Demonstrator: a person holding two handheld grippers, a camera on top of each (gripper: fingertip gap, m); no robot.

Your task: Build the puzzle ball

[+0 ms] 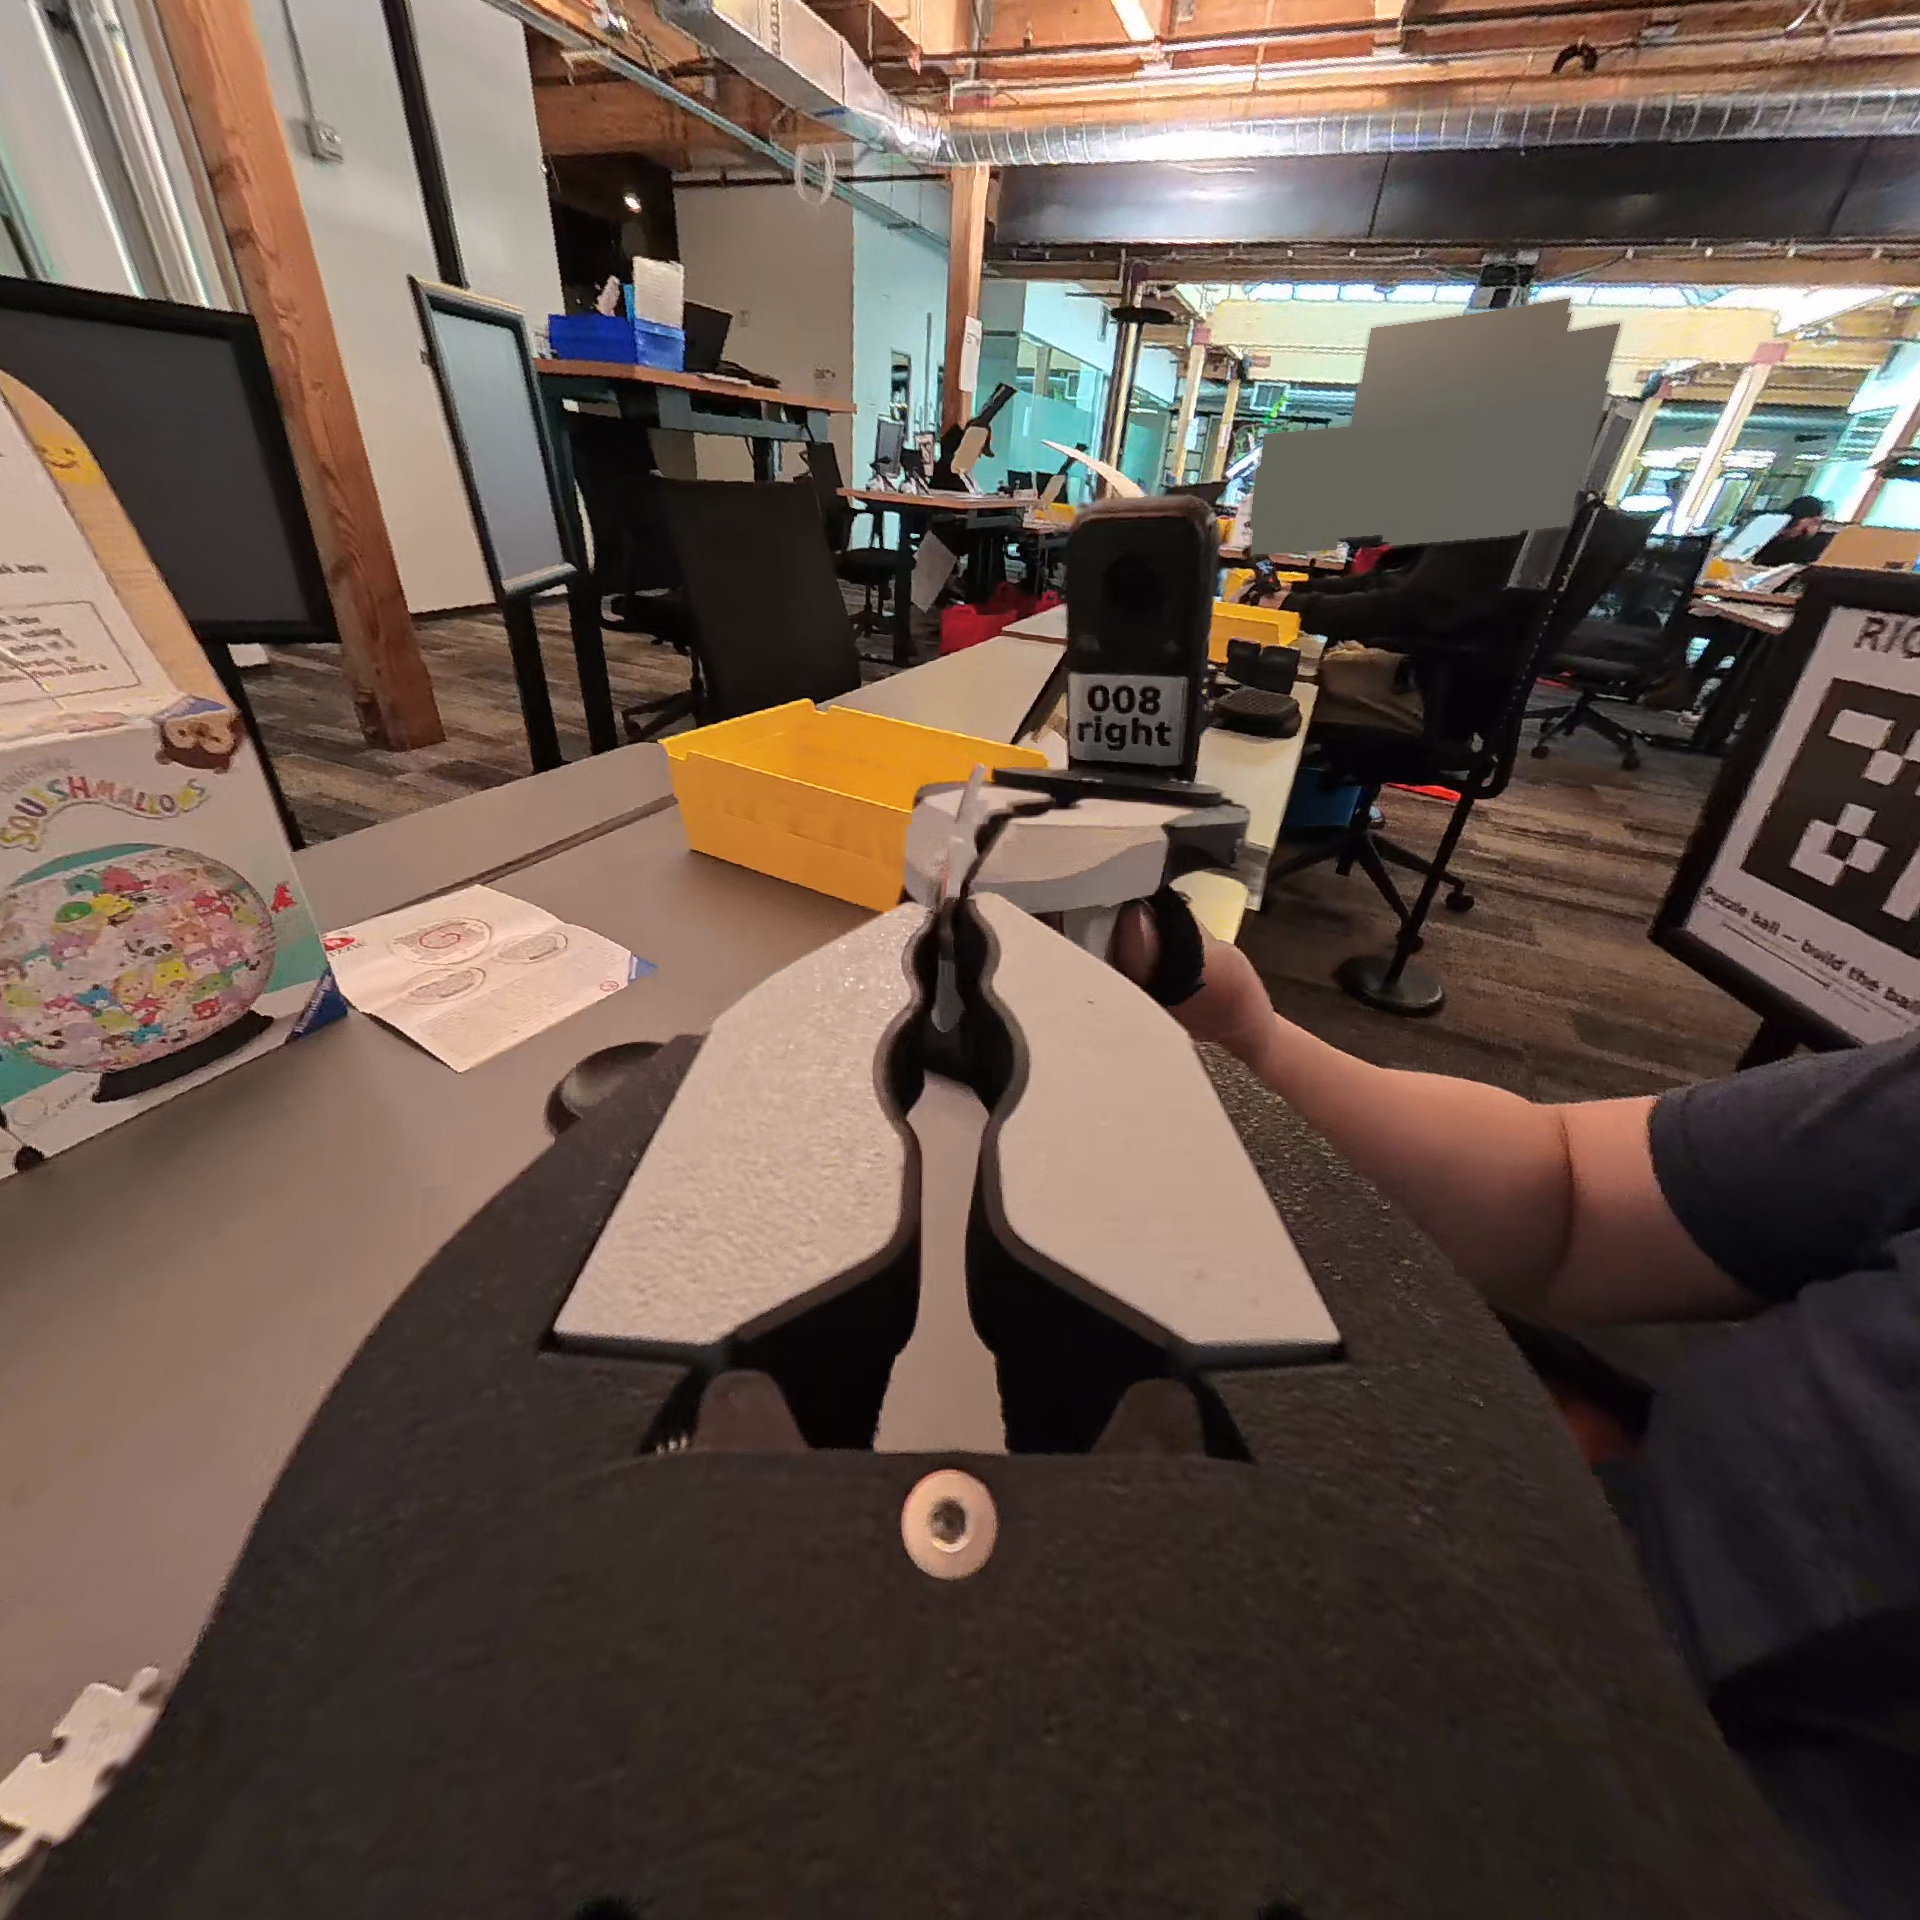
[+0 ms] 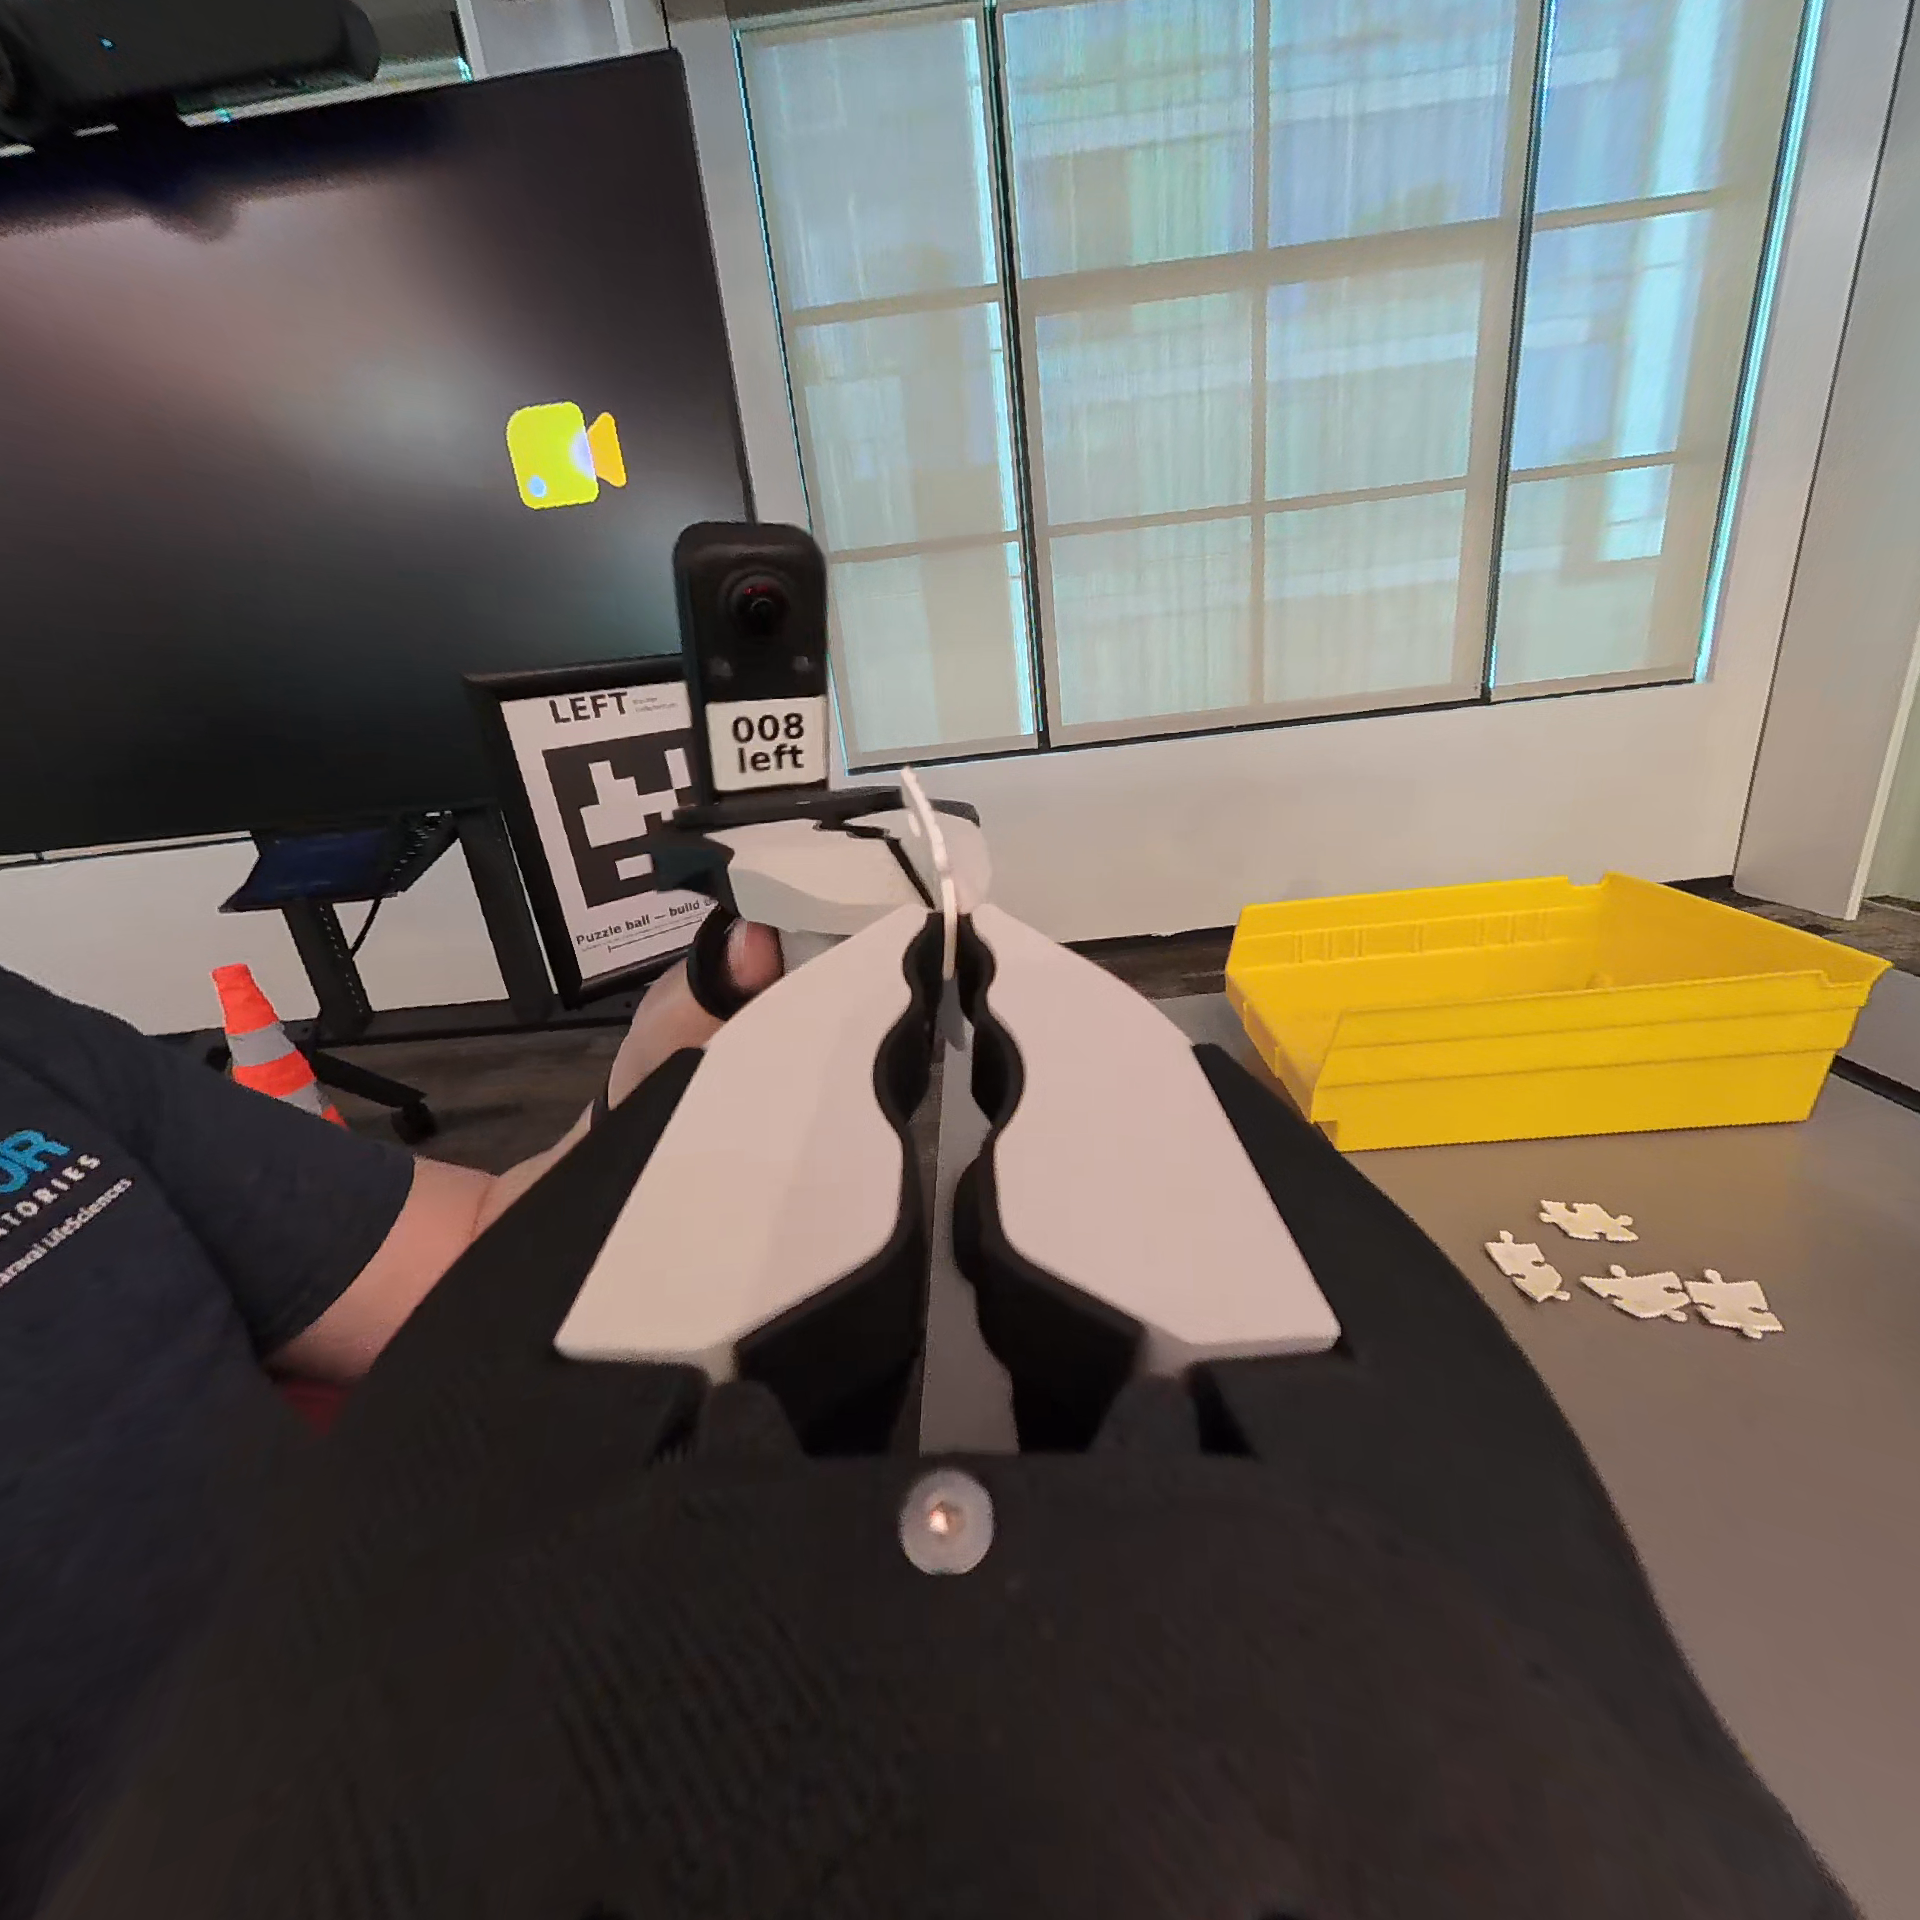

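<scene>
My left gripper (image 1: 951,925) is shut on a thin white puzzle piece (image 1: 943,987), seen edge-on between its fingertips. My right gripper (image 1: 961,862) faces it tip to tip, held above the table. In the right wrist view my right gripper (image 2: 951,925) is shut on a white curved puzzle piece (image 2: 951,966). The left gripper (image 2: 914,862) is just beyond it with its own piece (image 2: 920,810). The two pieces meet edge to edge; I cannot tell whether they interlock. Several loose white pieces (image 2: 1631,1278) lie on the grey table (image 2: 1558,1558).
A yellow bin (image 2: 1538,1018) stands at the table's far side and also shows in the left wrist view (image 1: 831,800). The puzzle box (image 1: 125,883) and an instruction sheet (image 1: 478,966) are to the left. Joined white pieces (image 1: 73,1756) lie near the table's front. A framed marker sign (image 2: 613,821) stands behind. Left and right tips are no more than a few centimetres apart.
</scene>
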